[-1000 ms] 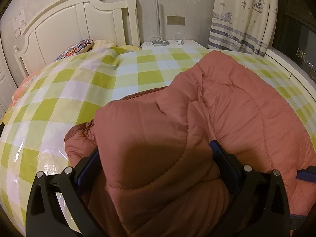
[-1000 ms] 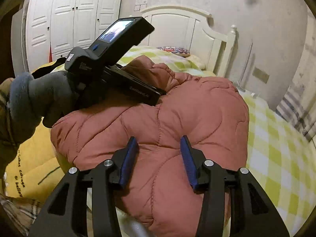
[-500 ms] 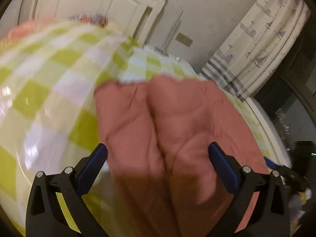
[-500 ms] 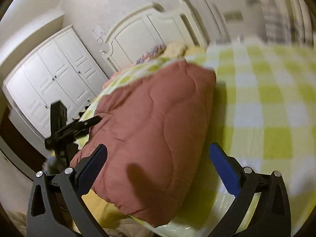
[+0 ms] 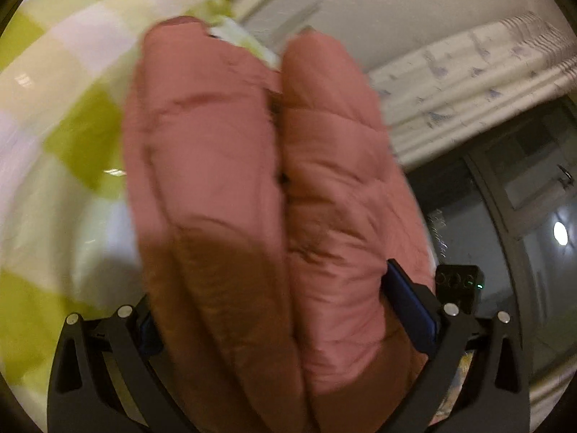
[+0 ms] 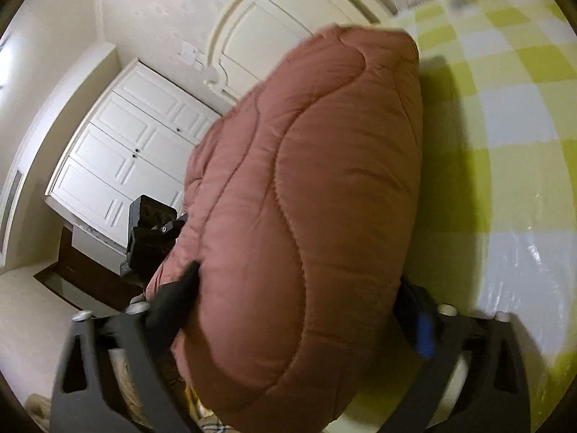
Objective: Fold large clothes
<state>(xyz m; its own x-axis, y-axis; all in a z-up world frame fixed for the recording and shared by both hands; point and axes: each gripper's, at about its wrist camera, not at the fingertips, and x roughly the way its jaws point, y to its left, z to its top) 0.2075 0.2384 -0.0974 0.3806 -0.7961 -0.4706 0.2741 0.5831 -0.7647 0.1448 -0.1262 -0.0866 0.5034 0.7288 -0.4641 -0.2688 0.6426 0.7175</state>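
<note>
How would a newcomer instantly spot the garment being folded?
Find the bed with the yellow-green and white checked cover. Bundled on it lies a puffy, salmon-pink quilted jacket, the only padded, wavy-stitched, single-coloured thing against the flat checks.

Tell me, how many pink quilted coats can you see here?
1. The pink quilted coat, bundled up, fills the middle of both views, against the green-checked bedspread; another could be hidden beneath it.

The right claw [image 6: 299, 310] is closing around the folded pink jacket [image 6: 306, 198] on the checked bed [image 6: 505, 144]; the left claw [image 6: 151, 231] shows beside a white wardrobe [image 6: 122, 155].
</note>
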